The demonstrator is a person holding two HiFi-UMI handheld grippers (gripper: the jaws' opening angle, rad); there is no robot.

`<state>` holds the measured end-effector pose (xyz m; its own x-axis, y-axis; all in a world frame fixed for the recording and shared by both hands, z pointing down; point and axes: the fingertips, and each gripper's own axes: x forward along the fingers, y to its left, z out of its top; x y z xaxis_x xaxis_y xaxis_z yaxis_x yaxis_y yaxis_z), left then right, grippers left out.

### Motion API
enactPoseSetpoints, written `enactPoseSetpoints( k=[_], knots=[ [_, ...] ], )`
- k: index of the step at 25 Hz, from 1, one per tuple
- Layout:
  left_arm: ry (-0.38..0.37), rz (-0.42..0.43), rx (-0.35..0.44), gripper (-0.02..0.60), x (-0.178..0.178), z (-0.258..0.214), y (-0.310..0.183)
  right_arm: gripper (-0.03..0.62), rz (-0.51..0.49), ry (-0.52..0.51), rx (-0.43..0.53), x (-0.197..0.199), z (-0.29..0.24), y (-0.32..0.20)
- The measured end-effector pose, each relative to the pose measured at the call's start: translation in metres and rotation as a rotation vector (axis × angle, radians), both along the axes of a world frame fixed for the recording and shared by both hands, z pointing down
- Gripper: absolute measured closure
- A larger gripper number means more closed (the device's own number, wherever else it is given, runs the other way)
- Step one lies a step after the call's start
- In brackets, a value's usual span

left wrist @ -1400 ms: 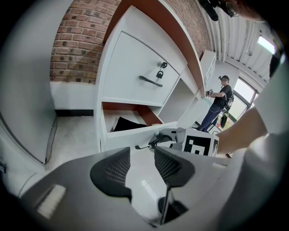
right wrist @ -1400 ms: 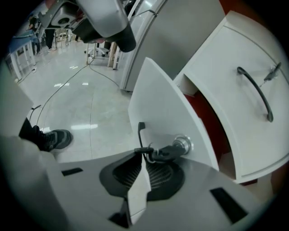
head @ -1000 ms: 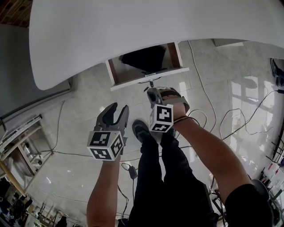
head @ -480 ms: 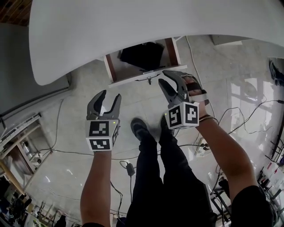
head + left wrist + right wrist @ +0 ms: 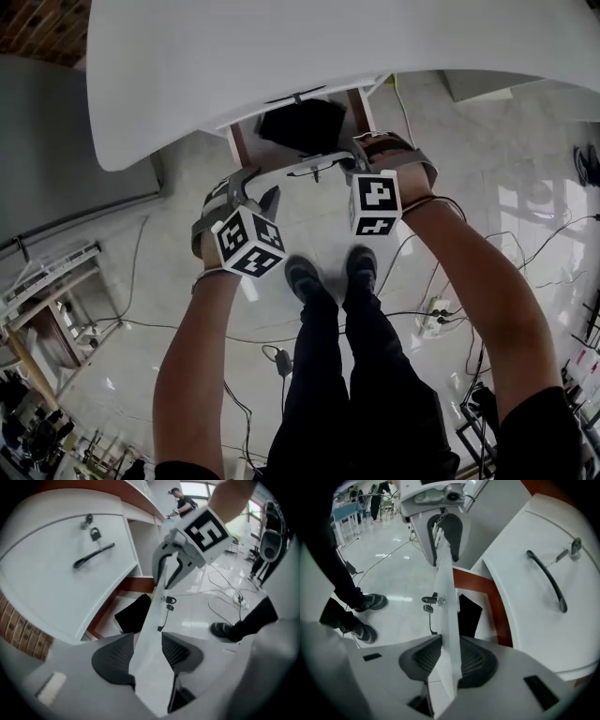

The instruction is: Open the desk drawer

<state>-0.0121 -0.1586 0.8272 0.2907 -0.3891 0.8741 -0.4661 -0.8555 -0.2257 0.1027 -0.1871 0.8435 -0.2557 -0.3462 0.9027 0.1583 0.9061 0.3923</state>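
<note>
Under the white desk top [image 5: 281, 56] the drawer stands pulled out, a black object [image 5: 300, 125] inside it. Keys [image 5: 317, 172] hang from the lock in its white drawer front [image 5: 295, 165]. My left gripper [image 5: 251, 190] straddles the front's left end. In the left gripper view the drawer front [image 5: 154, 620] runs between the left gripper's [image 5: 150, 656] spread pads. My right gripper [image 5: 359, 150] sits at the right end, jaws closing. In the right gripper view the drawer front [image 5: 446, 611] lies between the right gripper's [image 5: 447, 660] pads, which touch both faces.
A white curved door with a black handle [image 5: 546, 581] and a lock is beside the drawer. The person's shoes [image 5: 305, 277] stand on the tiled floor below. Cables and a power strip [image 5: 436, 314] lie to the right, and a low shelf [image 5: 47, 309] is at the left.
Both grippers rose to the drawer front's top edge. The left one rolled and slid right onto its left end. The right one left the keys, opened and settled over the right end.
</note>
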Motion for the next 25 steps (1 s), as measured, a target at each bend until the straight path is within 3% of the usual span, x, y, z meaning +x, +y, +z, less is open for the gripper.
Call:
enactPoseSetpoints(
  k=[3, 5, 7, 20, 25],
  knots=[
    [-0.13, 0.093, -0.038, 0.404, 0.003, 0.021, 0.003, 0.498, -0.004, 0.032, -0.043, 0.001, 0.005, 0.007],
    [-0.19, 0.131, -0.072, 0.486, 0.003, 0.032, 0.011, 0.511, -0.013, 0.049, -0.056, 0.002, 0.012, 0.016],
    [-0.232, 0.158, -0.071, 0.497, 0.002, 0.037, 0.013, 0.511, 0.0, 0.047, -0.047, 0.002, 0.014, 0.019],
    [-0.244, 0.171, -0.077, 0.503, 0.007, 0.043, 0.033, 0.516, 0.034, 0.021, -0.072, 0.005, 0.022, 0.037],
    [-0.257, 0.126, 0.017, 0.483, 0.003, 0.039, 0.031, 0.503, 0.103, -0.071, -0.063, 0.001, 0.02, 0.041]
  ],
)
